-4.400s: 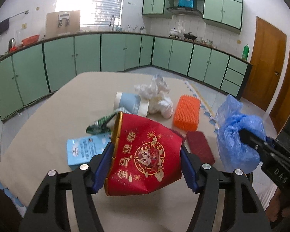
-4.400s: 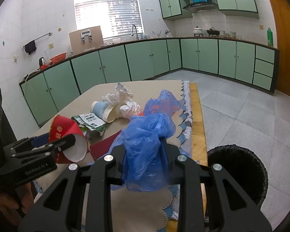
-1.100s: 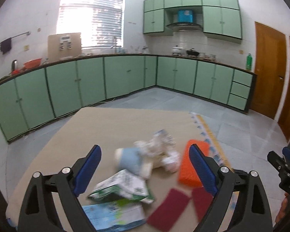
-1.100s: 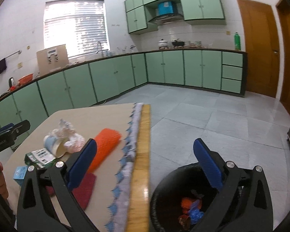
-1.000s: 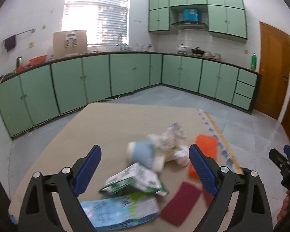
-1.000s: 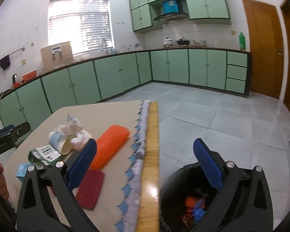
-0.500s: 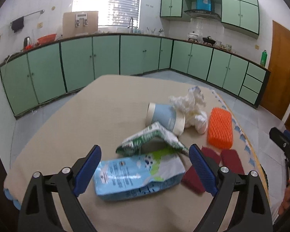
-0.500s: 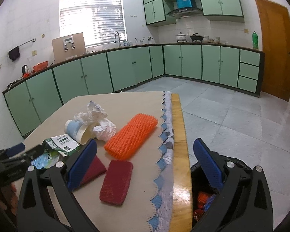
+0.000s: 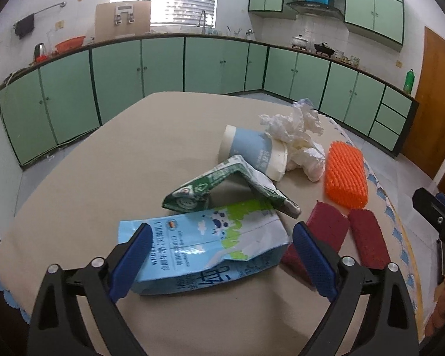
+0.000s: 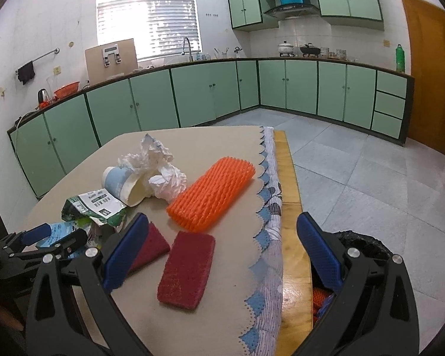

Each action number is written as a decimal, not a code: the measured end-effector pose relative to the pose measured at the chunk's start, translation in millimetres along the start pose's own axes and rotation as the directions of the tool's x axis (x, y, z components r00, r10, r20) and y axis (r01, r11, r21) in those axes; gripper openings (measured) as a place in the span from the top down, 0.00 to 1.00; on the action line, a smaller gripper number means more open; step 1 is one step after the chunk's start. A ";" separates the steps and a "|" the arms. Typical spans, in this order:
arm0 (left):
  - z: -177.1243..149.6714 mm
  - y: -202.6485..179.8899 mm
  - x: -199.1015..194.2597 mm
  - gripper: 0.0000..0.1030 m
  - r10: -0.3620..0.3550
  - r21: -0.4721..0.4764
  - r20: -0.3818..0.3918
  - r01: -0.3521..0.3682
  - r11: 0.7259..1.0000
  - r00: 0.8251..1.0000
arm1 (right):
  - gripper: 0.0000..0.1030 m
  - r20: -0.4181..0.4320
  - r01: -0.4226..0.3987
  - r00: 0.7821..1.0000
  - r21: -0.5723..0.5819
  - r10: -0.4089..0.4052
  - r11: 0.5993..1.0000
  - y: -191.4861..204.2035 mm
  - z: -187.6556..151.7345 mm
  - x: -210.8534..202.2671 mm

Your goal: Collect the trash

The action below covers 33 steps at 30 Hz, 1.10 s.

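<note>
Left wrist: left gripper fingers spread, straddling blue carton on desk, lined up for pickup. Right gripper fingers spread, empty, above red pad; bin beside desk.

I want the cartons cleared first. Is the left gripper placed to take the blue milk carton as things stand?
Probably yes. The left gripper is open, with its fingers on either side of the flattened blue milk carton. Nothing lies between them; only the green carton rests on its far edge.

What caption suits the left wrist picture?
Open left gripper straddling a flattened blue milk carton among table trash.
</note>
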<state>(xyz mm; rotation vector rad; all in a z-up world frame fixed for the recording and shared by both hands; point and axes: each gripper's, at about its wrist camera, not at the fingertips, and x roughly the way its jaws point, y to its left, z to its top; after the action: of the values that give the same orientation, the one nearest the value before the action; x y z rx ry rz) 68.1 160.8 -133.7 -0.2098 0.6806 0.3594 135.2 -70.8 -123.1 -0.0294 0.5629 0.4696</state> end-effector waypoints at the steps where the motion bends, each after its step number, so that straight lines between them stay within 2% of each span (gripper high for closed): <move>1: 0.3 -1.0 -0.1 0.09 -0.007 0.000 -0.001 0.007 1.000 1.000 | 0.06 0.000 0.000 1.000 0.001 0.000 1.000 -0.3 0.2 0.4; 7: -1.2 -4.7 1.9 0.07 0.024 0.022 -0.001 -0.024 0.999 1.000 | 0.06 -0.007 -0.001 1.000 -0.001 0.001 1.000 -1.3 0.2 3.7; 12: -0.3 0.3 -5.7 0.06 0.018 -0.023 0.003 -0.018 1.000 1.000 | 0.06 -0.011 -0.005 1.000 0.001 0.005 1.000 -1.3 -0.1 5.9; 16: -3.2 -0.9 -2.9 0.06 0.047 0.002 -0.001 -0.047 0.999 0.999 | 0.06 -0.014 -0.005 1.000 -0.001 0.005 1.000 -1.1 -0.3 6.3; 23: -5.1 -4.6 -4.8 0.06 0.029 -0.024 -0.002 -0.029 0.999 1.000 | 0.06 -0.011 -0.004 1.000 -0.002 0.004 1.000 -1.8 0.2 6.7; 33: -3.9 1.5 -18.1 0.06 0.042 -0.046 0.036 -0.040 0.998 0.998 | 0.06 -0.017 -0.011 1.000 0.000 0.011 1.000 0.7 -2.7 8.4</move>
<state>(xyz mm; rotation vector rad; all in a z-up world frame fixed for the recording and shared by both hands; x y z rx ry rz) 52.3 156.3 -125.1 -0.2321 0.6411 0.4172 139.8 -67.1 -129.6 -0.0305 0.5802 0.4807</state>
